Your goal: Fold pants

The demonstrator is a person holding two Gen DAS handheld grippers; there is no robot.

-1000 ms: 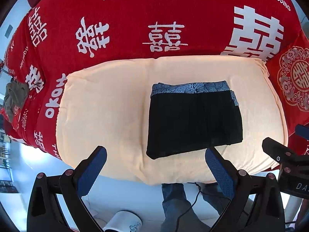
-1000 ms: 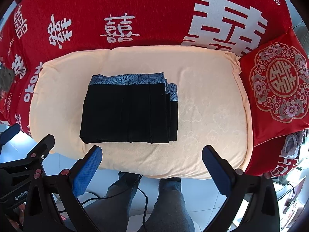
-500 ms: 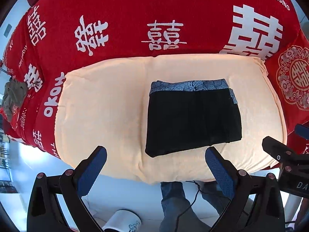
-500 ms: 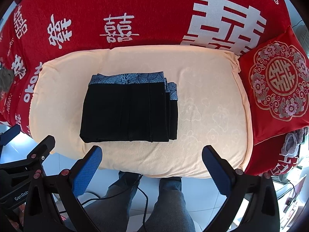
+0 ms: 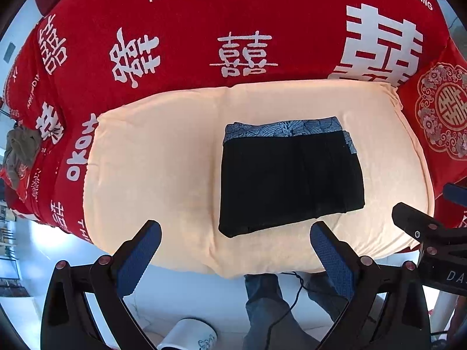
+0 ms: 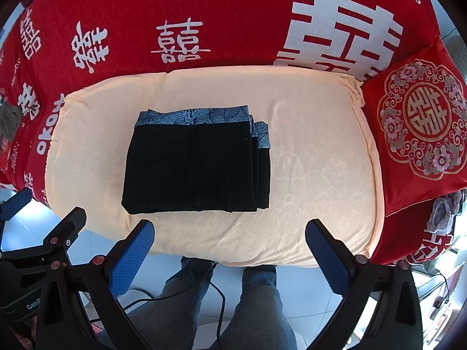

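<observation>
Black pants (image 6: 195, 169) lie folded mid-cushion (image 6: 321, 175); left gripper (image 5: 233, 250) and right gripper (image 6: 230, 248) wide apart, empty — any re-grab could splay the stepped right-edge layers.

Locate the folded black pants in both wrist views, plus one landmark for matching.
Left wrist: folded black pants lie right of centre on the cream cushion.
Right wrist: folded black pants lie left of centre on that cushion.
Shared landmark: the pants' blue patterned waistband, at the far edge.
</observation>
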